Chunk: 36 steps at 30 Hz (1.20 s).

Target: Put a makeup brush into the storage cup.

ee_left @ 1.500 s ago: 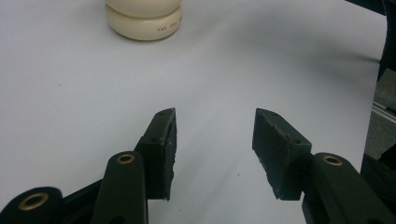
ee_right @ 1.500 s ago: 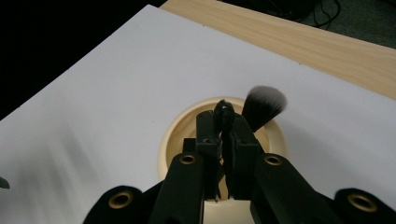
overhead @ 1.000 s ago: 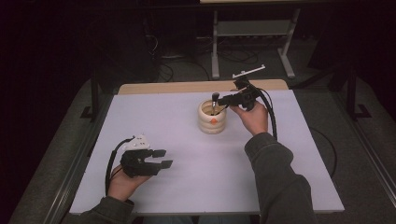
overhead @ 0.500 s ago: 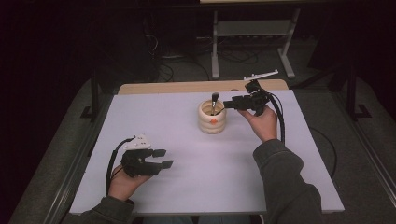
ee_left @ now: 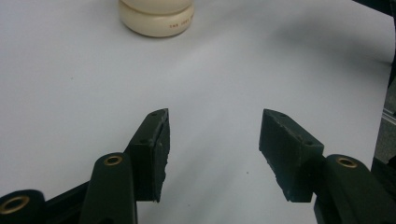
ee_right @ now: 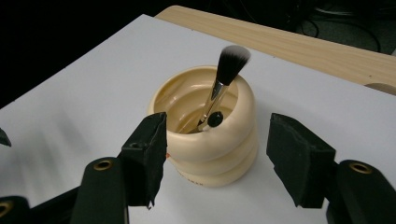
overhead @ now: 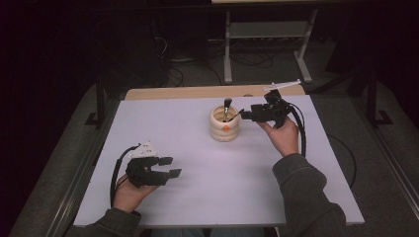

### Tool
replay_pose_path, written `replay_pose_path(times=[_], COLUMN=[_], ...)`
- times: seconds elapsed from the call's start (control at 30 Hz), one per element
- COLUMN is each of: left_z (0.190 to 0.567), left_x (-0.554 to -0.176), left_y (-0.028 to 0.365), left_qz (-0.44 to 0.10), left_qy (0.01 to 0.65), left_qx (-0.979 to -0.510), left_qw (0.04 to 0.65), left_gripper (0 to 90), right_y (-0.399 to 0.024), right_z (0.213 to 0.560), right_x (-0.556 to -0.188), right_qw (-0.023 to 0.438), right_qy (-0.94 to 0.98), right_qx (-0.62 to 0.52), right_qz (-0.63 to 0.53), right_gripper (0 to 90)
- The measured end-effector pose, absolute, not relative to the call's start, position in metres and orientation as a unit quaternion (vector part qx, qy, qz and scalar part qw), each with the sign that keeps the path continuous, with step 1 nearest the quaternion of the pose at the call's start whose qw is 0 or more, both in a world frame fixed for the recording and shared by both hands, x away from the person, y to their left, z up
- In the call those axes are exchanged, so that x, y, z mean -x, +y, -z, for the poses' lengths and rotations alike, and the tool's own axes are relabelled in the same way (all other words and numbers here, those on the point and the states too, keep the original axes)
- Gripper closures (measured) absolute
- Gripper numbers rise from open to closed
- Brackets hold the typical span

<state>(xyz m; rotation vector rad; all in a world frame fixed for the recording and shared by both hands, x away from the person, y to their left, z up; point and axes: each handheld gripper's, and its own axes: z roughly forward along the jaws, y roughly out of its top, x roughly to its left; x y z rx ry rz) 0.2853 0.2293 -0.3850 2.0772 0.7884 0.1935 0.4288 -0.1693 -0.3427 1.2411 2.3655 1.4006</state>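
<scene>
The right gripper (overhead: 245, 115) hangs just beside the cream ribbed holder (overhead: 225, 124), on the side toward the right edge of the tabletop (overhead: 197, 197), its jaws spread wide and clamped on nothing; in the right gripper view the right gripper (ee_right: 217, 154) frames the holder (ee_right: 205, 140) between its two pads without touching it. Inside the holder a makeup brush (ee_right: 224, 81) stands tilted, bristles up and clear of the rim, with its handle down in the bowl, and a second small dark tip (ee_right: 215, 118) lies against the inner wall; what that tip belongs to is too small to tell. The holder sits near the middle of the far edge of the white tabletop, just short of the bare wooden strip (overhead: 212, 92) behind it. Judged from this, the brush has been set in the holder and that step looks done; what remains is probably only to draw the hand clear, or to fetch anything further, though nothing else lies on the white surface. The left gripper (overhead: 167, 167) rests low near the near left corner, well apart from the holder, its jaws also parted and empty; in the left gripper view the left gripper (ee_left: 214, 154) shows bare table between its pads.
</scene>
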Motion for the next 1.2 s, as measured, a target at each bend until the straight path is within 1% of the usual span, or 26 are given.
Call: replay_pose_path(times=[0.6,0.97,1.2], left_z=[0.386,0.386,0.384], left_x=[-0.289,-0.290,-0.289], left_y=[0.238,0.242,0.243], left_qz=[-0.085,-0.088,-0.087], left_qy=[0.330,0.326,0.332], left_qx=[-0.829,-0.833,-0.828], left_qw=[0.444,0.437,0.443], left_gripper=[39.4,37.1,36.8], right_y=[-0.188,-0.189,-0.191], right_z=[0.352,0.360,0.367], right_x=[-0.415,-0.402,-0.395], right_qw=[0.060,0.068,0.061], right_qy=[0.773,0.782,0.783], right_qx=[-0.409,-0.399,-0.399], right_qz=[-0.481,-0.474,-0.473], right_gripper=[33.4,32.5,32.1])
